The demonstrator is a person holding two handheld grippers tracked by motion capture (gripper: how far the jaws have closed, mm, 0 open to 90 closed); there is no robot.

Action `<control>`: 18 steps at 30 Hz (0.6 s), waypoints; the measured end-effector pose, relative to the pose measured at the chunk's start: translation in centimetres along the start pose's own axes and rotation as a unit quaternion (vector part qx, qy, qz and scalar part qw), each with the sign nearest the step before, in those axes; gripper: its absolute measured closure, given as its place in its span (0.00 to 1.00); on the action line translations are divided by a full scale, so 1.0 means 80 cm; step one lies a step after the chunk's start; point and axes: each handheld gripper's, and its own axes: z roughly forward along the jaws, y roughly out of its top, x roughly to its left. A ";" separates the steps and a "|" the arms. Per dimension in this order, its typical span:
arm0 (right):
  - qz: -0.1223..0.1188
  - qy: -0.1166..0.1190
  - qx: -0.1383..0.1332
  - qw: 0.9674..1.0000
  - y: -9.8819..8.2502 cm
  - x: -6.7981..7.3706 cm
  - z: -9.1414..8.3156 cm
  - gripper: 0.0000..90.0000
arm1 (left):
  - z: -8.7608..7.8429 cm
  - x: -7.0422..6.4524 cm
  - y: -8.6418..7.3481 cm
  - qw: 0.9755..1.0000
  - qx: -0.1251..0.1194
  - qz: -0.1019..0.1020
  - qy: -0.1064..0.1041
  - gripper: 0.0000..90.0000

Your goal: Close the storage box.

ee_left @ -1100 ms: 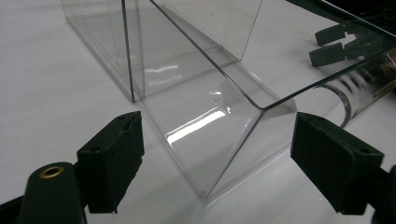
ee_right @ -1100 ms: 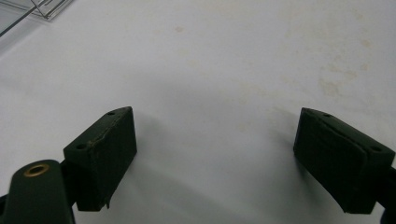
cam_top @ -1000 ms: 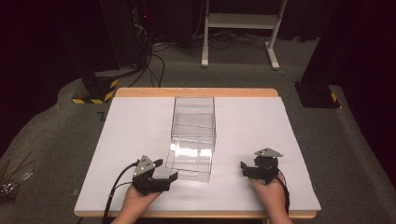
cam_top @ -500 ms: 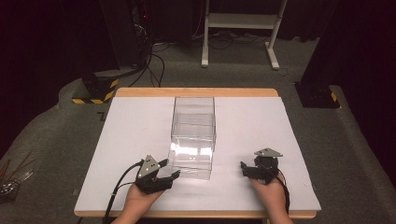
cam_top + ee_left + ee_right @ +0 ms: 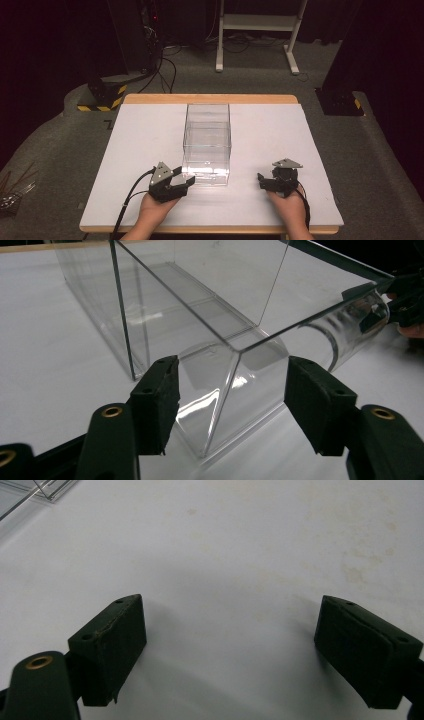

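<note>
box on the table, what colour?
Colourless, see-through plastic box; clearest in the left gripper view.

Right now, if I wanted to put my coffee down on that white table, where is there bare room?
Either side of the clear box: a wide bare strip runs from its left wall to the table edge, another from its right wall to the right edge. A narrow strip lies behind it. The near edge is crowded: the left gripper sits open at the box's near corner, the right gripper nearby.

The high view looks forward and down over the whole table (image 5: 125,165). The left gripper view sits low and close, its jaws flanking the clear box (image 5: 215,370) corner. The right gripper view faces bare tabletop between its jaws; probably that box's edge (image 5: 45,492) sits beyond the left jaw.
</note>
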 end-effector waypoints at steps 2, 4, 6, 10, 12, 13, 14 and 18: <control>0.000 0.000 0.000 1.000 0.000 0.000 0.000 0.15 | 0.003 0.000 0.000 1.000 0.000 -0.002 0.002 0.44; -0.001 0.000 0.000 1.000 0.000 0.000 0.000 0.15 | 0.006 0.000 0.000 1.000 0.000 -0.004 0.004 0.44; -0.001 0.000 0.000 1.000 0.000 0.000 0.000 0.15 | 0.008 0.001 0.000 1.000 0.000 -0.005 0.006 0.44; -0.001 -0.001 0.000 1.000 0.000 0.000 0.000 0.15 | 0.011 0.003 0.001 1.000 0.002 -0.007 0.008 0.44; -0.001 -0.001 0.000 1.000 0.000 0.000 0.000 0.15 | 0.012 0.004 0.001 1.000 0.001 -0.009 0.009 0.44; -0.001 -0.001 -0.001 1.000 0.000 0.000 0.000 0.15 | 0.013 0.006 0.002 1.000 0.002 -0.009 0.009 0.44; -0.001 -0.001 0.000 1.000 0.000 0.000 0.000 0.15 | 0.014 0.006 0.003 1.000 0.002 -0.010 0.009 0.44; -0.001 0.000 0.000 1.000 0.000 0.000 0.000 0.15 | 0.019 0.010 0.005 1.000 0.002 -0.012 0.018 0.42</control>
